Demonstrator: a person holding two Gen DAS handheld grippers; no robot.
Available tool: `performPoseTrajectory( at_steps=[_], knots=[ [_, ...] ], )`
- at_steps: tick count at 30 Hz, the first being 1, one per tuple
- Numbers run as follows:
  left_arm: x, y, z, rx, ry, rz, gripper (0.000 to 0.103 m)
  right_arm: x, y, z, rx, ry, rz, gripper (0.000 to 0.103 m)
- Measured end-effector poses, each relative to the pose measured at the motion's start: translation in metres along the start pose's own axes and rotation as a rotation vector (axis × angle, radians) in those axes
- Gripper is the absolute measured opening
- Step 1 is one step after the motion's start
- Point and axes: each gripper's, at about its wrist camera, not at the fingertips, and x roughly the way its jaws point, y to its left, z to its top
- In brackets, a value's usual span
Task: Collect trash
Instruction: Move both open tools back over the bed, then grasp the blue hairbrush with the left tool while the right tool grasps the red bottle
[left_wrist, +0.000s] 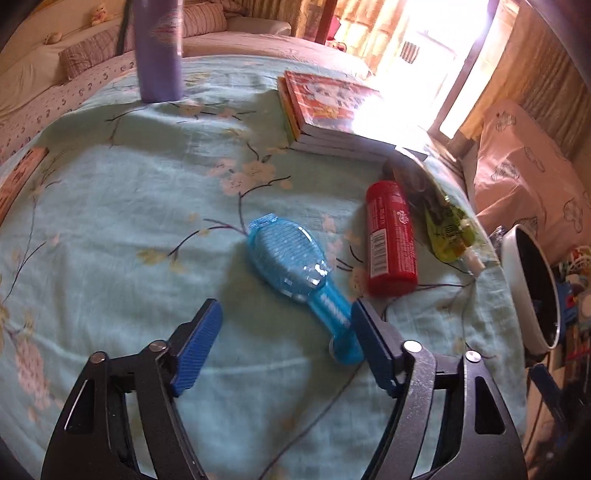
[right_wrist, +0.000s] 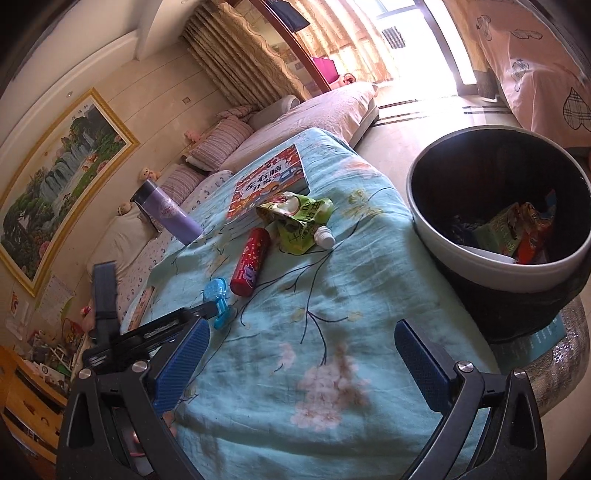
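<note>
A crumpled green drink pouch (right_wrist: 301, 221) with a white cap lies on the blue floral cloth beside the books; it also shows in the left wrist view (left_wrist: 448, 230). A red tube (left_wrist: 389, 238) (right_wrist: 251, 262) lies next to it. The bin (right_wrist: 498, 225) with a white rim stands right of the table and holds wrappers; its rim shows in the left wrist view (left_wrist: 532, 288). My left gripper (left_wrist: 286, 317) is open and empty just above the cloth, over a blue hairbrush's handle (left_wrist: 332, 314). My right gripper (right_wrist: 301, 339) is open and empty over the cloth's near edge.
A blue hairbrush (left_wrist: 291, 266) (right_wrist: 218, 295) lies mid-table. A stack of books (left_wrist: 332, 110) (right_wrist: 269, 184) and a purple flask (left_wrist: 159, 51) (right_wrist: 166, 212) stand farther back. A sofa with pillows (right_wrist: 229, 136) runs behind the table.
</note>
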Motion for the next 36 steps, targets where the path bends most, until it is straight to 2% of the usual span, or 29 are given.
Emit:
performPoseTrajectory(
  at_steps=[1,3,4,5,7,9,11,13,14,15,19,21,24,27,29,31,34,36],
  knots=[
    [0.003,-0.004,0.001,0.031,-0.018,0.034,0.067,0.002,0.002,0.001,-0.004,0.003,-0.001,0.101],
    [0.003,-0.008,0.001,0.078,-0.036,0.054,0.051,0.005,0.005,0.003,-0.011,0.006,-0.003,0.101],
    [0.001,-0.008,-0.001,0.095,-0.039,0.028,0.033,0.007,0.007,0.004,-0.014,0.008,-0.001,0.100],
    [-0.001,-0.006,-0.002,0.109,-0.037,0.018,0.026,0.008,0.009,0.005,-0.017,0.009,0.000,0.100],
    [-0.008,0.000,-0.008,0.134,-0.030,-0.001,0.023,0.014,0.013,0.006,-0.030,0.013,0.000,0.098],
    [-0.018,0.012,-0.016,0.153,-0.025,-0.019,0.021,0.020,0.018,0.007,-0.046,0.026,0.000,0.092],
    [-0.029,0.029,-0.023,0.153,-0.011,-0.067,0.015,0.028,0.026,0.008,-0.072,0.043,-0.004,0.074],
    [-0.042,0.048,-0.031,0.148,-0.003,-0.112,0.014,0.040,0.036,0.009,-0.106,0.064,-0.008,0.063],
    [-0.046,0.053,-0.035,0.150,0.005,-0.126,0.005,0.049,0.041,0.010,-0.117,0.083,-0.005,0.062],
    [-0.049,0.059,-0.038,0.152,0.015,-0.115,0.001,0.057,0.046,0.011,-0.124,0.101,0.002,0.062],
    [-0.050,0.072,-0.048,0.142,0.014,-0.079,0.001,0.093,0.069,0.018,-0.164,0.132,0.007,0.062],
    [-0.050,0.079,-0.050,0.102,0.016,-0.099,0.002,0.110,0.077,0.023,-0.179,0.140,-0.005,0.061],
    [-0.051,0.084,-0.049,0.048,0.007,-0.133,0.012,0.133,0.083,0.030,-0.190,0.154,-0.036,0.061],
    [-0.052,0.082,-0.043,0.005,-0.010,-0.149,0.038,0.156,0.082,0.036,-0.185,0.182,-0.066,0.060],
    [-0.048,0.079,-0.036,-0.022,-0.014,-0.135,0.059,0.167,0.079,0.035,-0.181,0.204,-0.072,0.035],
    [-0.042,0.076,-0.030,-0.050,-0.009,-0.109,0.068,0.161,0.077,0.031,-0.183,0.188,-0.061,0.033],
    [-0.029,0.069,-0.021,-0.059,-0.011,-0.069,0.069,0.142,0.072,0.023,-0.184,0.176,-0.038,0.031],
    [-0.024,0.058,-0.016,-0.029,-0.020,-0.036,0.069,0.126,0.067,0.018,-0.180,0.162,-0.023,0.031]
  ],
)
